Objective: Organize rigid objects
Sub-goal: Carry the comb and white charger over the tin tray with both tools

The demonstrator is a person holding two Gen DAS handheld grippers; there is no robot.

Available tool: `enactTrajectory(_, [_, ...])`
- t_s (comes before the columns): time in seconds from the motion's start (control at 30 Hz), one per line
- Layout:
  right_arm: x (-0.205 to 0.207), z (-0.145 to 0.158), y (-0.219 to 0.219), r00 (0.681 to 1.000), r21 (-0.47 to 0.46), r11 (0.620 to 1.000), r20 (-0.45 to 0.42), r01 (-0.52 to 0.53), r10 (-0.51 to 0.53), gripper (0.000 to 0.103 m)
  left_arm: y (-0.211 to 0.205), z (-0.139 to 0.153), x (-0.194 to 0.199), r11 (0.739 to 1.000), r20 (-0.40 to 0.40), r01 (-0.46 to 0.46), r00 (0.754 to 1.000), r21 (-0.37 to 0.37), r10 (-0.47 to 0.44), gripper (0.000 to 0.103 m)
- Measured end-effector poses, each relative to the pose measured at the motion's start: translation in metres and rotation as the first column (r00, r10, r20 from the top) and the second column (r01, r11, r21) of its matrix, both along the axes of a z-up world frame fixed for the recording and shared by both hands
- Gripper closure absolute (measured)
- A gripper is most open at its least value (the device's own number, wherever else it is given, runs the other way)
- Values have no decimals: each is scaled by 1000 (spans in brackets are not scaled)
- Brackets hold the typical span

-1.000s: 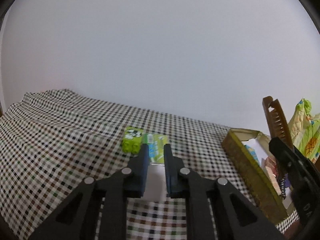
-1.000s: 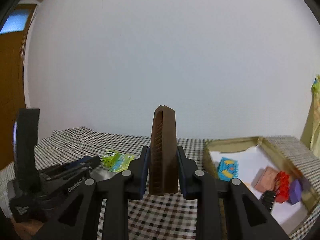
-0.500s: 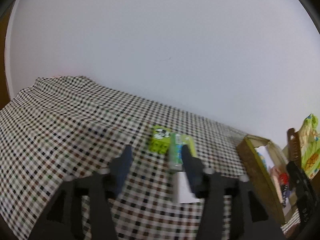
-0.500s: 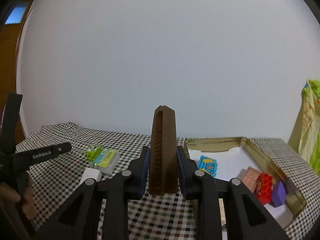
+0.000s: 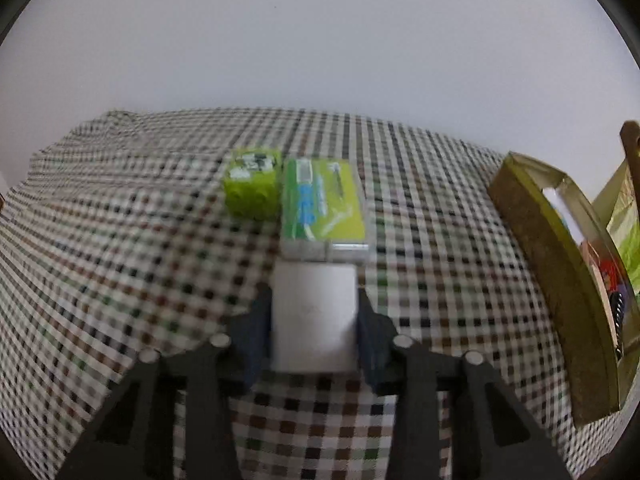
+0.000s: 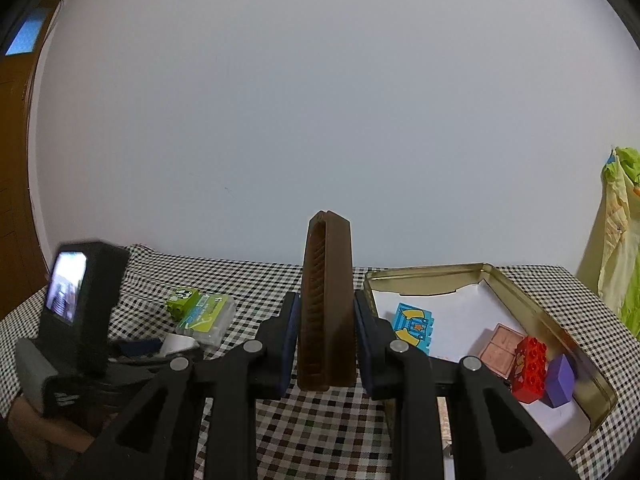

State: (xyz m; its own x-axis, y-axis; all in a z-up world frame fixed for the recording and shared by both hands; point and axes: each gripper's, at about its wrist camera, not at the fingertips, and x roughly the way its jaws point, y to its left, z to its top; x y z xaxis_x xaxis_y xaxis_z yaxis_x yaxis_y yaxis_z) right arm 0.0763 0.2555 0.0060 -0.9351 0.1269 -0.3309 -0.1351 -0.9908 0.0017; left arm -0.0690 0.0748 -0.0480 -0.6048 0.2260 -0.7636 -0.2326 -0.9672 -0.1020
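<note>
Tin with blue, red, purple blocks, seen only from right, right hand-held gripper clamped on comb, left hand-held gripper just closing round white block.

No legible text in either view. The flat green packet on the checked cloth has blue and white print on its label, too blurred to read. The green toy block has a black-and-white picture on its top face, no letters readable. The blue block in the tin carries a yellow and orange star design, not text. The small screen on the left tool's camera shows a blurred image only.
</note>
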Motion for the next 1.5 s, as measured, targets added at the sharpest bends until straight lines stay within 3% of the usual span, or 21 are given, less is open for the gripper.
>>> enactTrajectory(0.17, [1, 2, -1, 1000, 1, 1000, -2, 3, -3, 74, -12, -1, 0, 998, 2, -10, 1000, 57, 10, 66])
enactTrajectory(0.47, [6, 5, 11, 999, 20, 1000, -53, 13, -12, 74, -9, 40, 32, 986, -194, -2, 980, 164, 34, 66])
enactTrajectory(0.63, [12, 6, 27, 996, 55, 997, -73, 52, -48, 74, 17, 63, 48, 985, -272, 66, 962, 160, -20, 66])
enactTrajectory(0.97, [24, 5, 100, 987, -8, 989, -74, 145, -145, 74, 91, 75, 63, 968, -307, 214, 937, 133, -166, 66])
enactTrajectory(1.13, [29, 3, 128, 982, 6, 984, -65, 176, -175, 74, 128, 80, 65, 955, -306, 271, 925, 119, -224, 66])
enactTrajectory(1.33, [38, 0, 158, 978, 37, 978, -31, 207, -206, 74, 164, 85, 73, 942, -282, 320, 917, 99, -282, 66])
enactTrajectory(1.5, [23, -8, 186, 980, -3, 982, 56, 189, -189, 74, 194, 81, 76, 938, -248, 341, 915, 61, -317, 66])
